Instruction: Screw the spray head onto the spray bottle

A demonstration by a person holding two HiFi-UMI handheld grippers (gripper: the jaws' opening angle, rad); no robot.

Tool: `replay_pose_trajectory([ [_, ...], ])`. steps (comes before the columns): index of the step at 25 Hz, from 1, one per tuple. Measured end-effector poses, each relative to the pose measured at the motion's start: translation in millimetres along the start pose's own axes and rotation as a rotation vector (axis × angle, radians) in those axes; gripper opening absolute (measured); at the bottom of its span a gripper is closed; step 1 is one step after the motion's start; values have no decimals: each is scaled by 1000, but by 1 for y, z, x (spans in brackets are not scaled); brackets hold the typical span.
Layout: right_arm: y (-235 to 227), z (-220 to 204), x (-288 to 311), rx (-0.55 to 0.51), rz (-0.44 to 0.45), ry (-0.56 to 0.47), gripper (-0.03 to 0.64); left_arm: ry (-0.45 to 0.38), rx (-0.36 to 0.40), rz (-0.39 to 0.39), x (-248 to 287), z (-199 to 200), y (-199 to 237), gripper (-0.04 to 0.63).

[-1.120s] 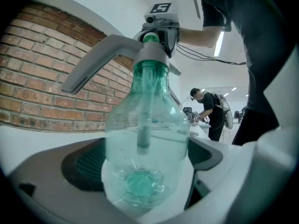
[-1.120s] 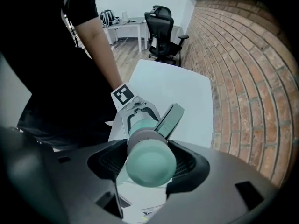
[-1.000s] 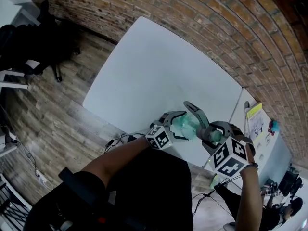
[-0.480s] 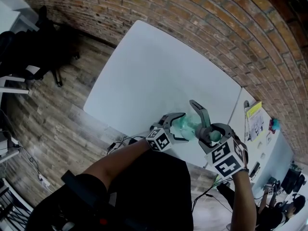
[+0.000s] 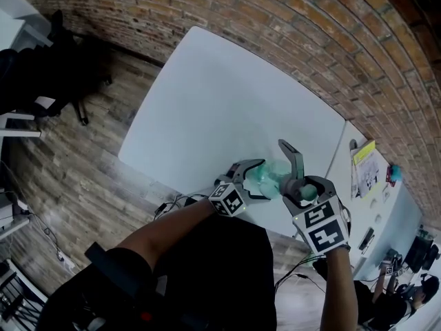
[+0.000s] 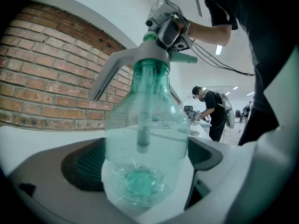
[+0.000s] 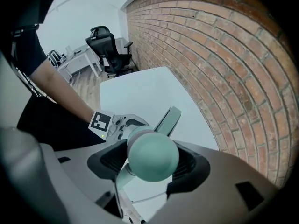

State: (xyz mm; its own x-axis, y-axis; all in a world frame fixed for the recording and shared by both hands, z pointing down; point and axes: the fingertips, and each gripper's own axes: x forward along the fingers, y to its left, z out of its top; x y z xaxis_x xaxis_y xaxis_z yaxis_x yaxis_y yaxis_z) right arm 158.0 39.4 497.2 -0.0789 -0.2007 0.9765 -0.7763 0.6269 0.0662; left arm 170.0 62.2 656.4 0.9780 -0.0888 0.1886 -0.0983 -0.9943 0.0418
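"Both grippers are working at once?"

"Yes. My left gripper (image 6: 140, 176) is clamping the lower body of the bottle (image 6: 145, 125), its jaws closing snugly on the clear green plastic. I'm holding it in the air over the near edge of the desk (image 5: 220, 95), tipped so the neck is pointing toward my other hand."

"And the spray head?"

"The spray head (image 6: 150, 59) is sitting on the neck, with its tube reaching down inside the bottle. My right gripper (image 7: 152, 157) is pinching the round green knob (image 7: 154, 146) at the top of the head, and the trigger (image 7: 168, 119) is sticking out past the jaws."

"Why split it that way?"

"I'm using the left as a vice and the right as the turning hand. Gripping end-on is putting both along one line, which I'm judging helps the threads bite straight."

"Is it tight?"

"I'm not seeing the threads, so I can't tell. I'm assuming more twisting is needed."
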Motion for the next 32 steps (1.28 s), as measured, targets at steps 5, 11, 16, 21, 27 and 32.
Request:
replay_pose_trajectory([
  [5, 0, 1, -1, 49, -18, -29, 272, -2, 5, -2, -1, 1, -1, 545],
  [11, -3, 0, 0, 49, -14, -47, 273, 9, 26, 6, -1, 7, 0, 545],
  [16, -2, -2, 2, 60, 9, -54, 273, -37, 25, 3, -2, 32, -2, 545],
  [21, -3, -1, 4, 43, 13, -53, 273, -23, 39, -6, 0, 43, 0, 545],
  [27, -1, 0, 4, 13, 25, -58, 273, -41, 48, 16, -4, 61, 0, 545],
  [32, -1, 0, 3, -3, 22, -70, 275, -16, 62, 5, 8, 72, -2, 504],
])
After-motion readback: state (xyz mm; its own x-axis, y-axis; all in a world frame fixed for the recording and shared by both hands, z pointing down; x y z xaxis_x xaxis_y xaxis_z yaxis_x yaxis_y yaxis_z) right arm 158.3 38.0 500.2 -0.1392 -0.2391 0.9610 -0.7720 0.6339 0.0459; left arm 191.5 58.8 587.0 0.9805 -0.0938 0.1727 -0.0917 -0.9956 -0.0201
